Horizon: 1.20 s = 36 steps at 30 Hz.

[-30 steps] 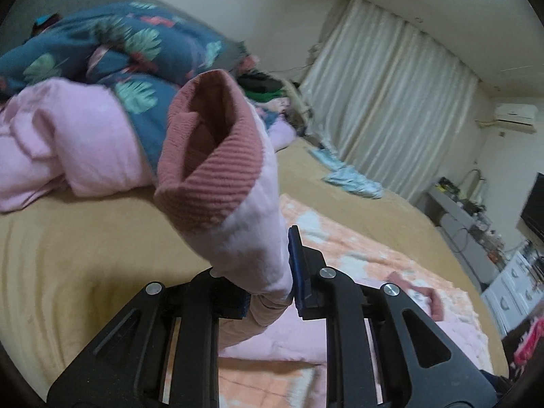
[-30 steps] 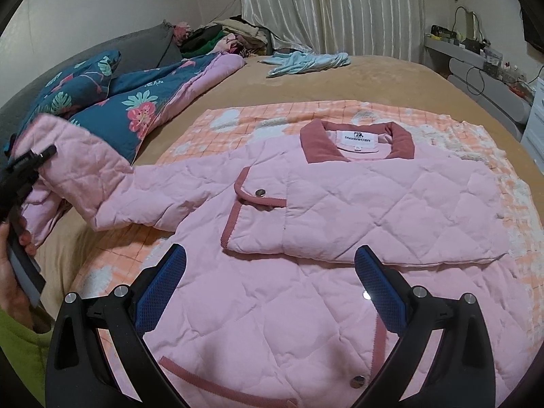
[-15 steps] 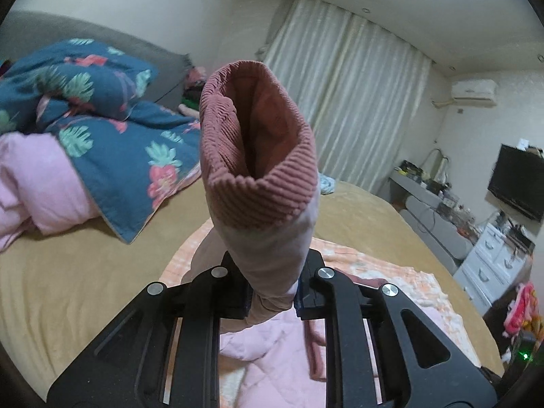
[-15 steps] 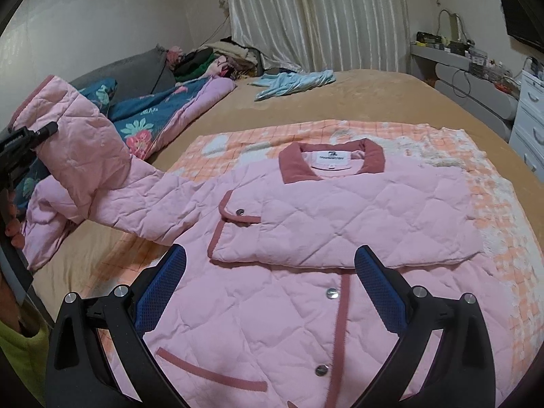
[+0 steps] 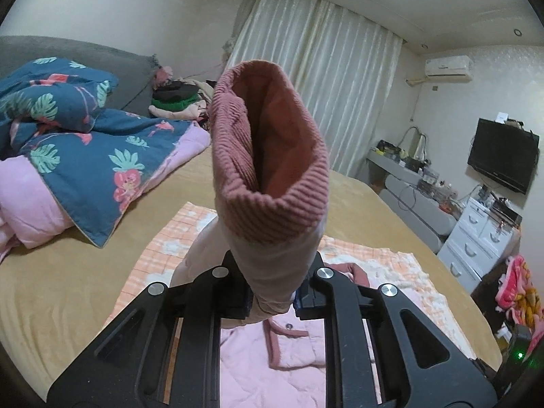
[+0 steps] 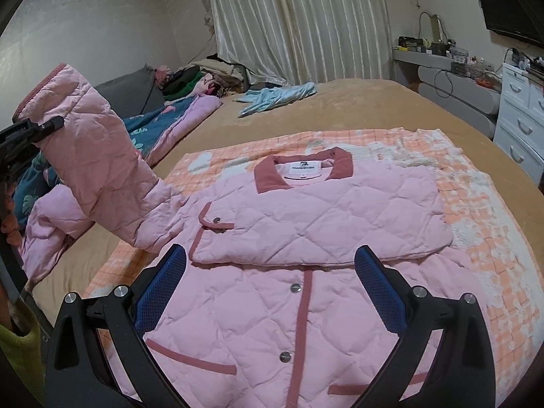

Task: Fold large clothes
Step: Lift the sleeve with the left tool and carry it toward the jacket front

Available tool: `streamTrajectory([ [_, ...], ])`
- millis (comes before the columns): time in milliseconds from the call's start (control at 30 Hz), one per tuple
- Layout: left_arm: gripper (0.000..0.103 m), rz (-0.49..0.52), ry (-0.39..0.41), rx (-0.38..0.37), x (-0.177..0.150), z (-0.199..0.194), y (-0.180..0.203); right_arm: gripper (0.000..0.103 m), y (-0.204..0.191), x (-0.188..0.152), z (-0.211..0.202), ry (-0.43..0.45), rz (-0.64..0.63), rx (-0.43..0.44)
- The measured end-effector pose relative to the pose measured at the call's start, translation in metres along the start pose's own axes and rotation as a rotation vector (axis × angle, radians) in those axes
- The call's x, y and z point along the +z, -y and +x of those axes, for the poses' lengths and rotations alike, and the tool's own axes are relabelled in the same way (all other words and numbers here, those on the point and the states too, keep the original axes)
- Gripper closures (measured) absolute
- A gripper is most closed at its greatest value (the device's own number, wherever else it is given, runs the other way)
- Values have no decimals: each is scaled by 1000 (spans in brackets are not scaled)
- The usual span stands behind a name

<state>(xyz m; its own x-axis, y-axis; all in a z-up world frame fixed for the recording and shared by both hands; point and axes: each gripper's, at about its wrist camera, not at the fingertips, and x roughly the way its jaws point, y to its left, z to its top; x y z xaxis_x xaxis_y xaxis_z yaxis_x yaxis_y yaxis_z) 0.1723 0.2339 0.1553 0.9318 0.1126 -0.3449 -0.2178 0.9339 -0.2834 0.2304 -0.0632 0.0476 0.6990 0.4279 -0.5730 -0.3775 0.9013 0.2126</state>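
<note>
While the left gripper (image 5: 272, 301) pinched one sleeve (image 5: 272, 210) of the pink quilted jacket (image 6: 306, 238) just below its ribbed dusty-rose cuff (image 5: 268, 156), that sleeve stood raised above the bed (image 6: 374, 102), its open end toward the camera. The jacket itself lay front-up on an orange checked blanket (image 6: 476, 238) spread over the bed, collar (image 6: 302, 170) toward the curtains (image 6: 299, 23), with the other sleeve folded flat across the chest. The right gripper (image 6: 270, 292) hovered over the jacket's lower front, fingers spread wide and holding nothing. A floral duvet (image 5: 85, 156) lay bunched at the side, well apart from the jacket.
</note>
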Motion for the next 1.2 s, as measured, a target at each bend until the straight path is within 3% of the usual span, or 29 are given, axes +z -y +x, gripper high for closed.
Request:
streamTrajectory([
  [733,95,96,-78,-43,-15,34,73,4,57,-3,-35,59,102,-27],
  [1200,97,148,-202,-88,-51,74,122,4,95,-13,-45,78,176,-54],
])
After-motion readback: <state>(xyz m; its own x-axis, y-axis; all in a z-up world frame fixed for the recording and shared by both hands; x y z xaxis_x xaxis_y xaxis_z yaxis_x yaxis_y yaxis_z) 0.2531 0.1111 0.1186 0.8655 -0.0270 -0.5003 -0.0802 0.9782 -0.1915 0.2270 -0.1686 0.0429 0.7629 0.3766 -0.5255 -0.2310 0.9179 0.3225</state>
